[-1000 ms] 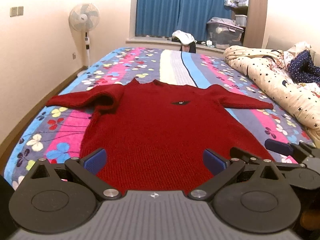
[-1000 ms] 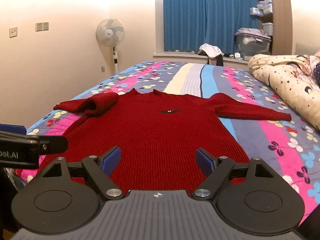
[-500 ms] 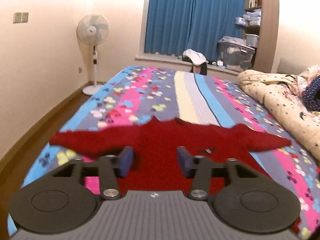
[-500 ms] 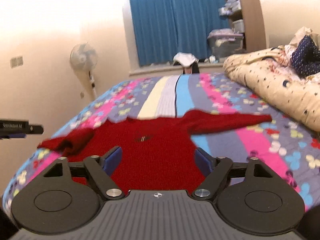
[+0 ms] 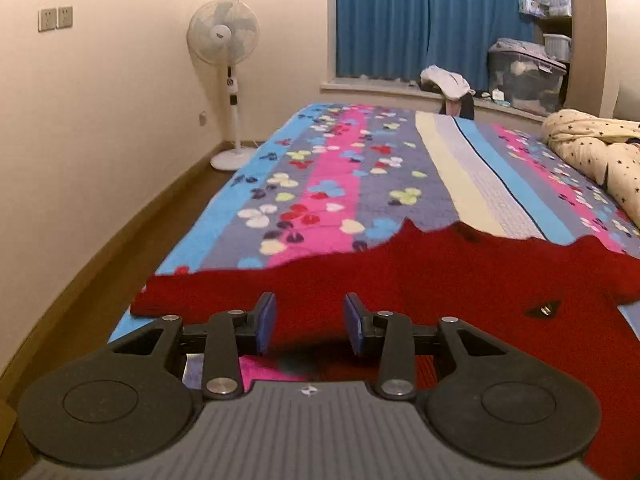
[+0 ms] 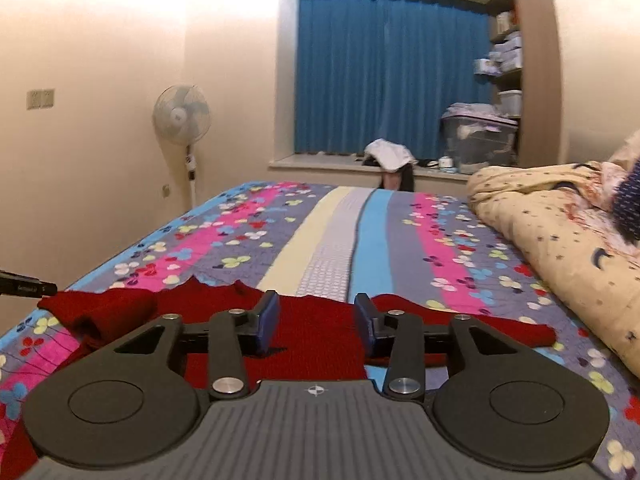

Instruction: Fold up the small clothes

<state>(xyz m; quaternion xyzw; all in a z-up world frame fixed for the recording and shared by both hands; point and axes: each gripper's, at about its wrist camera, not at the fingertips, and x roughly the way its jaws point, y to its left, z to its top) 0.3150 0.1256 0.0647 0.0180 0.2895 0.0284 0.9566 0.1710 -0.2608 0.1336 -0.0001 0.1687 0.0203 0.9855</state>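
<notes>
A red knitted sweater [image 5: 440,280] lies flat on the bed with its neck away from me and a small black label [image 5: 544,310] on its chest. Its left sleeve [image 5: 200,292] lies bunched toward the bed's left edge. My left gripper [image 5: 310,322] hovers over that sleeve's shoulder end, jaws half apart and nothing pinched. In the right wrist view the sweater [image 6: 320,332] spreads below my right gripper [image 6: 316,322], which hangs above the chest near the neckline. Its jaws are closing with no cloth between them. The right sleeve [image 6: 500,328] stretches out to the right.
A striped flowered quilt [image 5: 340,184] covers the bed. A rolled cream duvet [image 6: 560,240] lies along the right side. A standing fan [image 5: 224,40] is on the floor beyond the bed's left edge. A storage box [image 5: 524,76] sits on the window ledge.
Both grippers have moved from the sweater's hem forward toward its shoulders. Both pairs of jaws have narrowed from wide to about half. The right view has also lifted.
</notes>
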